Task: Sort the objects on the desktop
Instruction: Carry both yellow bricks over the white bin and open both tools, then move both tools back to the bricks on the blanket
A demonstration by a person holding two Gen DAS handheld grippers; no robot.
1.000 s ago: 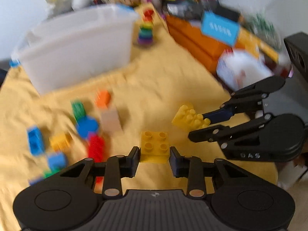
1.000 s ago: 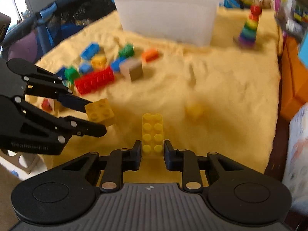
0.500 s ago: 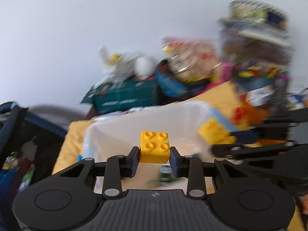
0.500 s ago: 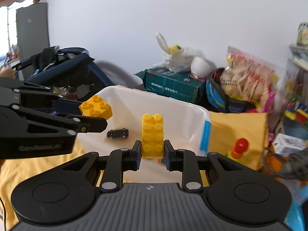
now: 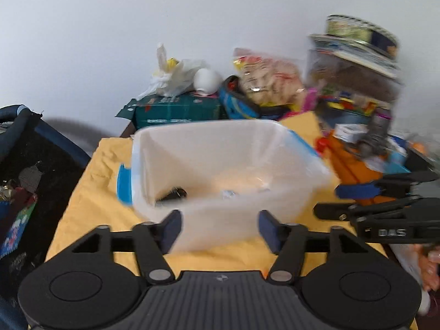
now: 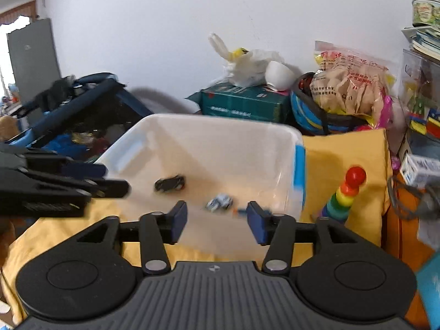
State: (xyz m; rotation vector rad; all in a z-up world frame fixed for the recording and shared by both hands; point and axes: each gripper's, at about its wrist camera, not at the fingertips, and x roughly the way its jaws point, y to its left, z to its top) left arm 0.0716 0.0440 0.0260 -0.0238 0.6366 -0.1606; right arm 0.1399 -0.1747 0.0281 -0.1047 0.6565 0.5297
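Observation:
A white translucent bin (image 5: 220, 148) (image 6: 220, 140) with blue handles stands on the yellow cloth (image 5: 90, 192), right in front of both grippers. My left gripper (image 5: 220, 228) (image 6: 115, 178) hangs at the bin's near wall, its jaws opening with nothing between them. My right gripper (image 6: 217, 220) (image 5: 327, 200) is over the bin's near right side, jaws also opening and empty. On the bin floor lie a black toy car (image 6: 169, 184) (image 5: 173, 194) and a small white-and-blue toy (image 6: 220, 202). No yellow brick shows in either view.
A rainbow ring stacker (image 6: 343, 195) stands on the cloth right of the bin. Behind the bin are a green box (image 6: 242, 104), a white plastic bag (image 6: 242, 63), a snack bag (image 6: 349, 85) and stacked clutter. A dark blue playpen (image 6: 82, 104) lies left.
Both grippers rose from the cloth to the bin holding yellow bricks. Their jaws have since spread apart and the two bricks are gone from between them.

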